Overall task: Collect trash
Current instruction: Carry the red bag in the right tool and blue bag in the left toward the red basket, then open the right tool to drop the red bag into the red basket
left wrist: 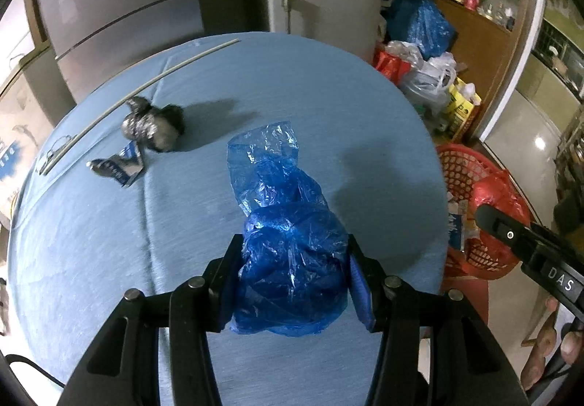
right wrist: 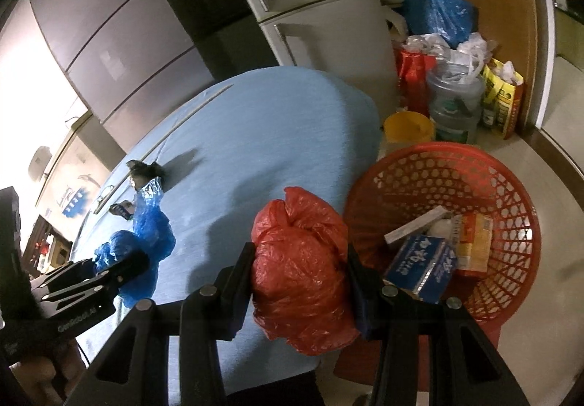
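My left gripper (left wrist: 292, 282) is shut on a crumpled blue plastic bag (left wrist: 284, 234) over the blue table (left wrist: 328, 121); it also shows at the left of the right wrist view (right wrist: 142, 234). My right gripper (right wrist: 299, 278) is shut on a crumpled red plastic bag (right wrist: 303, 260) at the table's right edge, beside the red mesh basket (right wrist: 511, 187). A dark crumpled wrapper (left wrist: 153, 123) and a blue-white packet (left wrist: 124, 165) lie at the table's far left.
The basket holds a blue carton (right wrist: 419, 267), an orange box (right wrist: 474, 245) and a grey strip. A thin rod (left wrist: 138, 88) lies along the table's far left edge. Bags, jars and a yellow bucket (right wrist: 408, 128) crowd the floor beside the refrigerator (right wrist: 328, 22).
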### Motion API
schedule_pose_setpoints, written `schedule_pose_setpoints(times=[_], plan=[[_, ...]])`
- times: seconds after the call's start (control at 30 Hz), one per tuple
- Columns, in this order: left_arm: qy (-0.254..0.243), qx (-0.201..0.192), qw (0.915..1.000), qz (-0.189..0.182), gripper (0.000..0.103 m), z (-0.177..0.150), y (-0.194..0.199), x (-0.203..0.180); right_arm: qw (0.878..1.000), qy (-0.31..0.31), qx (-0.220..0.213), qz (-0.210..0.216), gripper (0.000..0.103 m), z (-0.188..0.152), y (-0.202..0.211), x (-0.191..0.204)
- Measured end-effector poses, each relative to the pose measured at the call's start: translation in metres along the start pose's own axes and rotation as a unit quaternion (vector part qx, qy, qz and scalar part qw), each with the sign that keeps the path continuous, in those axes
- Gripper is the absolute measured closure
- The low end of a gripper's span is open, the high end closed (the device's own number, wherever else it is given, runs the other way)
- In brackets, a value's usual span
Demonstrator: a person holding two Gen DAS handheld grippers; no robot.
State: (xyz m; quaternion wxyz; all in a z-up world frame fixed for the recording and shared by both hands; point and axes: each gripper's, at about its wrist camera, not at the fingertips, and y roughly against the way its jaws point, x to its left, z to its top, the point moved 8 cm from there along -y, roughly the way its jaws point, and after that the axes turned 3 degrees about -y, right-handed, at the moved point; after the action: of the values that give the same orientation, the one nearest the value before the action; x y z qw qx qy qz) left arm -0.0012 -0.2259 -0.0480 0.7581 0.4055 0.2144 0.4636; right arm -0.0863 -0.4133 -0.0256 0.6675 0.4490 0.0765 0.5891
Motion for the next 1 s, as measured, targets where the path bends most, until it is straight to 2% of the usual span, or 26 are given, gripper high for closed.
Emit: schedule_pose_setpoints(times=[0.4,1.0], plan=[[-0.043,0.000,0.9990,-0.013,0.049,0.011,-0.003,-0.043,1.000,-0.024,-0.011,-0.012,0.054,0.004,0.009,-0.029],[-0.076,0.003,0.9969,-0.023,0.049,0.016,-0.008,-0.071,0.998,-0.054,-0.024,-0.030,0.054,0.008,0.020,-0.067]])
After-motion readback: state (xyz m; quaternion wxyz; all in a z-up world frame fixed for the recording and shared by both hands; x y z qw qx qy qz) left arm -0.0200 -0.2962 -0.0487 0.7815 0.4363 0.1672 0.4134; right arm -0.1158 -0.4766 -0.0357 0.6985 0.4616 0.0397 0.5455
